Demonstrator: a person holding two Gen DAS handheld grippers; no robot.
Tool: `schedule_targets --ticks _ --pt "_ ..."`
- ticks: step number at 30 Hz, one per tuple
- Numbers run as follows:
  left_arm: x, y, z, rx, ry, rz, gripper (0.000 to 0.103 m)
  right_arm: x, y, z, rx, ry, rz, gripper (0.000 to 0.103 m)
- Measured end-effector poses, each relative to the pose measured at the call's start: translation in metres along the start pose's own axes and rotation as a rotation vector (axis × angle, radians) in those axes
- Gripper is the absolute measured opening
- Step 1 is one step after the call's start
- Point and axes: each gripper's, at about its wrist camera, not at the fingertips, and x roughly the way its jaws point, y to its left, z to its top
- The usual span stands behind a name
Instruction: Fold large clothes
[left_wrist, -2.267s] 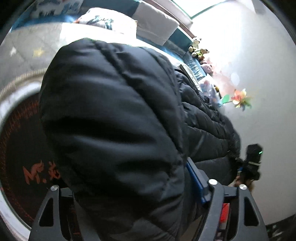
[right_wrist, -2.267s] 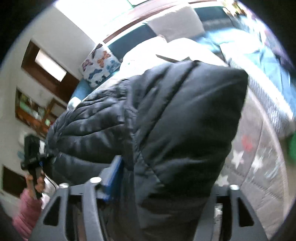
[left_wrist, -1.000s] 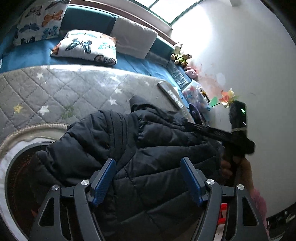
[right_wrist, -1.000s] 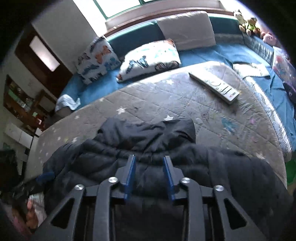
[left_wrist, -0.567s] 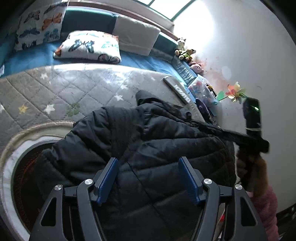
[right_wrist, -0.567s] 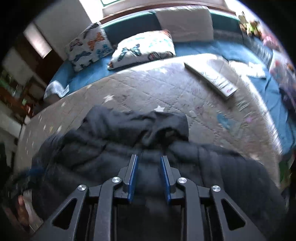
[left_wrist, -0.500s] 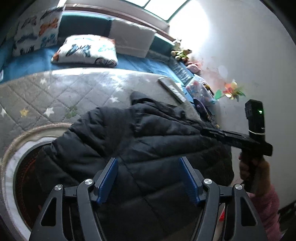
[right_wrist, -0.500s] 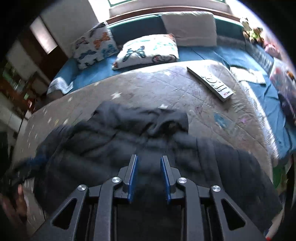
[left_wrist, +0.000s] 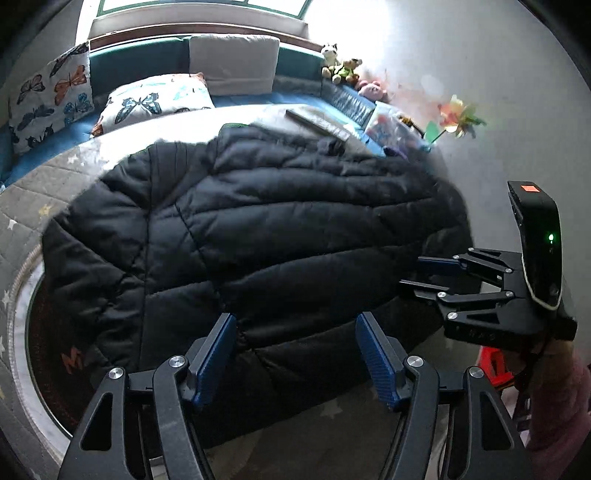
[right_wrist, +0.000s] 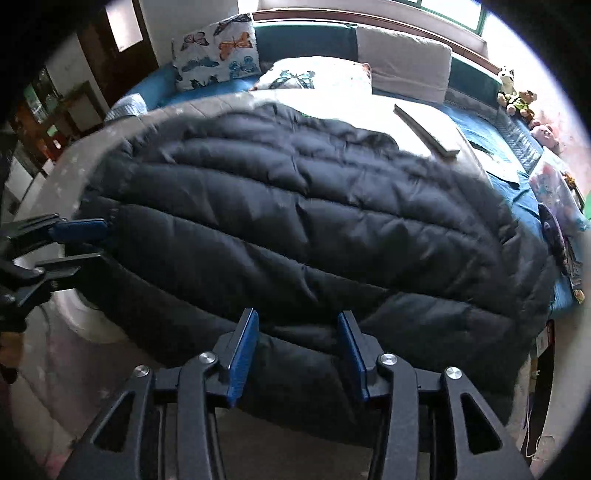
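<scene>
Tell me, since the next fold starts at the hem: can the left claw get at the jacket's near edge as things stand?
Probably yes. The left claw is open just above the black puffer jacket, and nothing lies between its fingers and the near edge.

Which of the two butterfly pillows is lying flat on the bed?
The white butterfly pillow lies flat, beyond the black jacket. The other butterfly pillow stands upright against the teal backrest.

An orange letter "M" shows on the dark round mat (left_wrist: 55, 354), partly covered by the black puffer jacket (left_wrist: 258, 229); nothing else is legible.
</scene>
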Motion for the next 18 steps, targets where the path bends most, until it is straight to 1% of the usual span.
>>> schedule_targets --ticks 2,5,7,9,10,12,15,18 --pt "0.004 0.004 -0.004 -0.009 -0.003 -0.006 0.071 0.006 0.003 -0.003 -0.004 -0.017 -0.019 0.050" --pt "-0.001 0.006 -0.008 -0.037 -0.011 -0.012 0.071 0.000 0.008 -0.005 -0.012 -0.057 -0.062 0.050" --pt "-0.010 0.003 -0.011 -0.030 -0.026 0.007 0.071 -0.010 0.012 -0.008 -0.007 -0.087 -0.088 0.050" --pt "-0.018 -0.004 -0.018 -0.002 -0.048 0.049 0.071 -0.017 0.017 -0.013 -0.009 -0.114 -0.113 0.050" --pt "-0.023 -0.007 -0.019 0.004 -0.051 0.057 0.071 -0.020 0.019 -0.015 -0.006 -0.124 -0.122 0.050" --pt "-0.031 -0.014 -0.024 0.016 -0.063 0.065 0.071 -0.023 0.020 -0.020 0.011 -0.141 -0.120 0.050" --pt "-0.043 -0.022 -0.037 0.048 -0.098 0.113 0.072 -0.028 0.024 -0.028 0.039 -0.160 -0.103 0.052" --pt "-0.057 -0.027 -0.048 0.068 -0.138 0.143 0.072 -0.034 0.030 -0.037 0.050 -0.183 -0.102 0.054"
